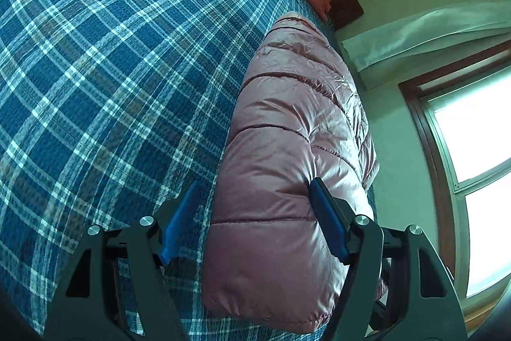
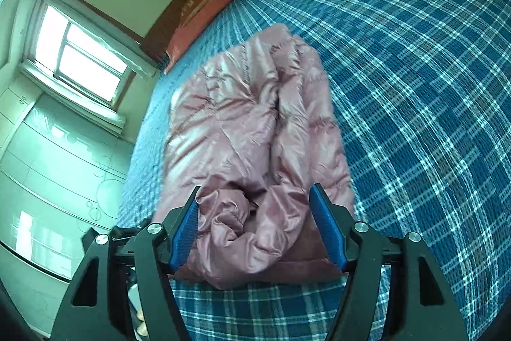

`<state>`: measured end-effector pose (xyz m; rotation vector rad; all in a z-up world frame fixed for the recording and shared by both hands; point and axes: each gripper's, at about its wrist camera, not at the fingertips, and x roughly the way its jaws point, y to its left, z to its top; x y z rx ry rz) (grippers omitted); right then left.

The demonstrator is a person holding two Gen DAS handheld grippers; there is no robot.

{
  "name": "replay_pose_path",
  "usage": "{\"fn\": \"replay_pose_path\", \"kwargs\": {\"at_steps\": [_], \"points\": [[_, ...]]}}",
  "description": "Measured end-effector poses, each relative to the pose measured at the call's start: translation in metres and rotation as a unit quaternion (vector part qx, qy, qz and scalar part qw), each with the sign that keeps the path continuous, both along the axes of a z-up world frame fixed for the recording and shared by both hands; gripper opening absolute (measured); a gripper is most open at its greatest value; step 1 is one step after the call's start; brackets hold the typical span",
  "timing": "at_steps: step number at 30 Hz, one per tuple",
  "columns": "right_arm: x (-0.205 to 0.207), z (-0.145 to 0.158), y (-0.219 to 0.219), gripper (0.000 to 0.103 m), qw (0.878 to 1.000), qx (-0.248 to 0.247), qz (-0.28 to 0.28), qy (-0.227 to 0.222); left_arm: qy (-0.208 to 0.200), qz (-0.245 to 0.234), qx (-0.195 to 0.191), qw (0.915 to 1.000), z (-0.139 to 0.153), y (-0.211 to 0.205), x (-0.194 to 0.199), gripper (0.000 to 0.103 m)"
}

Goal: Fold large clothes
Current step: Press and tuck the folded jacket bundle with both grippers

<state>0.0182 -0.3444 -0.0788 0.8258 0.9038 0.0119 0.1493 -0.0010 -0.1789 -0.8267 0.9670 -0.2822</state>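
Left wrist view
Left claw (image 1: pixel 255 222): released, jaws wide; the right pad touches the jacket (image 1: pixel 287 149), the left pad hangs over the bed (image 1: pixel 95 69).
Jacket: folded, near the bed's edge, long axis running away from the claw.

Right wrist view
Right claw (image 2: pixel 254 226): released, part open, bunched jacket (image 2: pixel 249 123) fabric between the pads.
Jacket: lengthwise on the bed (image 2: pixel 415 85).

Daylight from a blown-out white wood-framed window (image 2: pixel 83 53) lights both views with a green-tinged cast. Fisheye bending curves the blue plaid bedspread (image 1: pixel 111 69); dark vignetting fills the corners. The shiny pink quilted jacket (image 2: pixel 255 123) glints, slightly motion-blurred.
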Motion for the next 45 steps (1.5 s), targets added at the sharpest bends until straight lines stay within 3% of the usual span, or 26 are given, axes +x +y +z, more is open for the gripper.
{"fn": "replay_pose_path", "kwargs": {"at_steps": [2,3,6,11,13,16,18,20,25,31,34,37,39,45], "points": [[-0.001,-0.019,-0.001,0.03,1.0,0.016,-0.002,0.018,-0.002,-0.012,0.022,0.9997,0.001,-0.006,0.001,0.053],[-0.004,-0.027,-0.003,0.025,1.0,0.022,-0.007,0.02,-0.003,-0.016,0.036,0.9992,0.001,-0.01,0.001,0.052],[-0.012,-0.048,-0.005,0.02,0.999,0.026,-0.01,0.018,0.008,-0.019,0.057,0.9982,-0.006,-0.017,0.003,0.047],[-0.022,-0.069,-0.01,0.017,0.998,0.062,-0.021,0.003,0.009,-0.032,0.049,0.9983,-0.019,-0.02,0.012,0.046],[-0.025,-0.066,-0.012,0.019,0.997,0.071,-0.021,0.0,0.004,-0.042,0.045,0.9981,-0.014,-0.017,0.01,0.048],[-0.03,-0.052,-0.014,0.032,0.998,0.062,-0.011,0.007,0.007,-0.043,0.034,0.9985,-0.003,-0.003,0.006,0.054],[-0.033,-0.034,-0.016,0.056,0.999,0.041,-0.011,0.013,0.0,-0.028,0.032,0.9991,0.007,0.009,0.006,0.059],[-0.032,-0.014,-0.023,0.071,1.0,0.022,-0.021,0.002,-0.006,-0.009,0.022,0.9997,0.018,0.022,0.01,0.07],[0.003,0.012,-0.04,0.075,0.999,0.015,-0.031,-0.028,0.01,-0.006,-0.023,0.9997,0.026,0.027,0.024,0.072],[0.071,-0.005,-0.048,0.075,0.999,0.042,-0.017,-0.005,0.052,-0.026,-0.034,0.9977,0.002,-0.001,0.028,0.076],[0.089,-0.015,-0.047,0.075,1.0,0.024,-0.014,0.007,0.061,-0.027,-0.032,0.9973,-0.008,-0.009,0.034,0.076],[0.096,-0.029,-0.047,0.075,1.0,0.013,-0.012,0.017,0.076,-0.022,-0.043,0.996,-0.019,-0.013,0.038,0.078],[0.093,-0.039,-0.046,0.081,1.0,0.018,-0.016,0.016,0.086,-0.019,-0.059,0.9944,-0.03,-0.014,0.038,0.08],[0.077,-0.048,-0.044,0.082,1.0,0.01,-0.01,-0.014,0.061,-0.03,-0.039,0.9969,-0.026,-0.024,0.037,0.085]]}}
